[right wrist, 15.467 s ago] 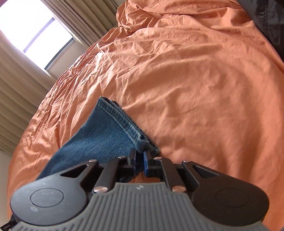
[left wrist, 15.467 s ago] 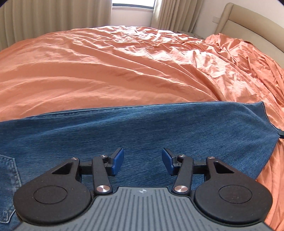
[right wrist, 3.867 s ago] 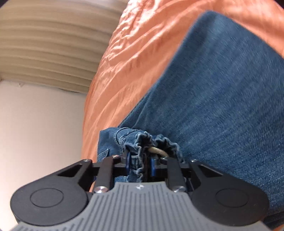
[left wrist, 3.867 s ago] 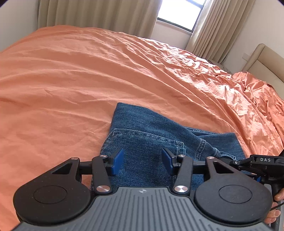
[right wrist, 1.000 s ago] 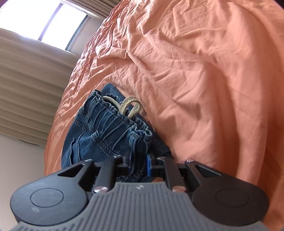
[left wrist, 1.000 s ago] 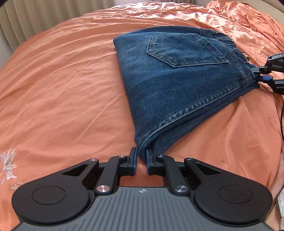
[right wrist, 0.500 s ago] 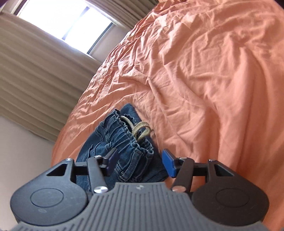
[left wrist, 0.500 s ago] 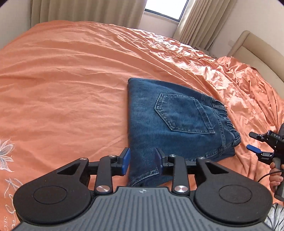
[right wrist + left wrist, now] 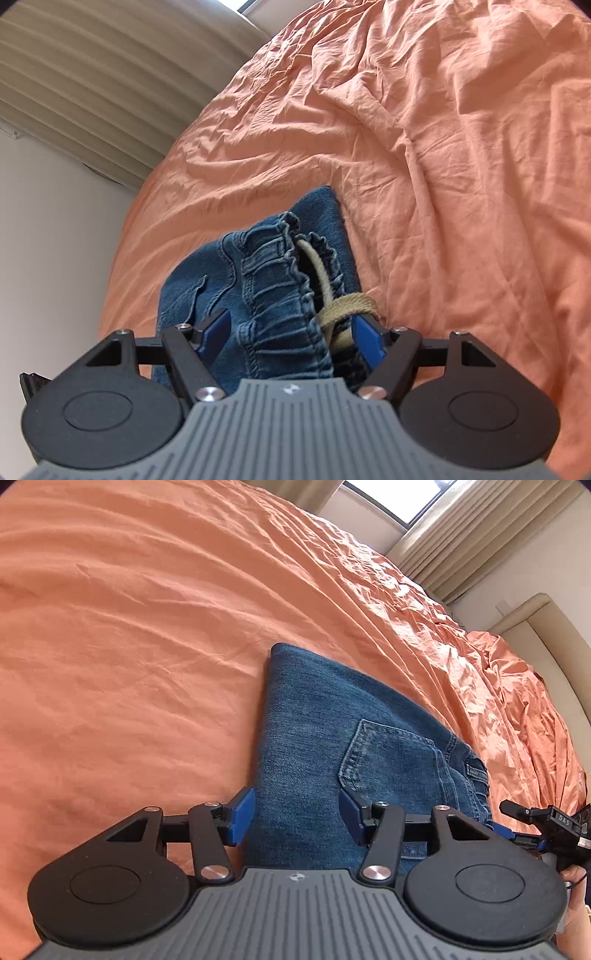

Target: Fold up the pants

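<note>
Folded pants [image 9: 332,738] lie on the orange bed [image 9: 129,646] between my spread, empty left tongs [image 9: 295,814] and right tongs [image 9: 291,336], whose side reads "DAS".

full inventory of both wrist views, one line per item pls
jeans: 1, blue denim, folded flat on the bed, back pocket up
drawstring: 1, tan, looped at the waistband
bedsheet: 1, orange, wrinkled, under the jeans
curtains: beige, by the window
headboard: 1, beige, far right
left gripper: 1, black with blue fingers, open over the jeans
right gripper: 1, black with blue fingers, open around the waistband
</note>
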The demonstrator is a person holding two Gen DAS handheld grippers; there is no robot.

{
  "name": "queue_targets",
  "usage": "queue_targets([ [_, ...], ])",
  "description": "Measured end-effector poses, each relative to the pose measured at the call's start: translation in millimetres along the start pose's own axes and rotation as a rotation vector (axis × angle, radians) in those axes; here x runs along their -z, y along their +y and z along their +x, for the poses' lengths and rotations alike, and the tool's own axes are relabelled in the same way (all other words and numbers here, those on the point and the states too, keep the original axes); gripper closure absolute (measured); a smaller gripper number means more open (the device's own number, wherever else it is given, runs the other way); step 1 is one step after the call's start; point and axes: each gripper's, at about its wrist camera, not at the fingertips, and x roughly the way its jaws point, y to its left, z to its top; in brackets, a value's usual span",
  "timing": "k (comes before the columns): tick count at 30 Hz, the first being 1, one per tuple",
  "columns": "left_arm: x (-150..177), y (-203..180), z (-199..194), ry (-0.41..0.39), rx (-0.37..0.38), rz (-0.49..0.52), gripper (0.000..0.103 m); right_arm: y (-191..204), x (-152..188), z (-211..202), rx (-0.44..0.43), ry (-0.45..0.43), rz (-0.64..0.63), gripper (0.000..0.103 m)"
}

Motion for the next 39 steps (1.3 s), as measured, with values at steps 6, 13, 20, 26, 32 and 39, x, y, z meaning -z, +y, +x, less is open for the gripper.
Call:
queue_targets([
  [6, -5.6, 28.0, 28.0, 0.026, 0.085, -0.081, 0.042, -22.6, -15.4, 34.3, -0.064, 0.110, 0.006, 0.035],
  [13, -6.3, 39.3, 43.0, 0.014, 0.154, -0.099, 0.045, -47.3, -13.7, 44.8, -0.154, 0.126, 0.060, 0.051],
  [20, -6.2, 22.8, 48.1, 0.007, 0.097, -0.052, 0.068, -40.1, -7.6, 46.8, -0.152, 0.110, 0.024, 0.069],
  [26, -4.5, -4.1, 40.3, -0.019, -0.009, 0.075, 0.090, -2.8, -10.6, 35.8, -0.051, 0.092, -0.104, 0.081],
  [32, -2.6, -17.5, 23.6, -0.042, -0.039, 0.118, 0.097, 24.3, -8.8, 18.9, 0.005, 0.058, -0.149, 0.085],
  [39, -4.2, -40.5, -13.2, -0.084, -0.013, 0.174, 0.097, 71.1, -5.3, -16.8, 0.022, 0.022, -0.233, 0.087],
])
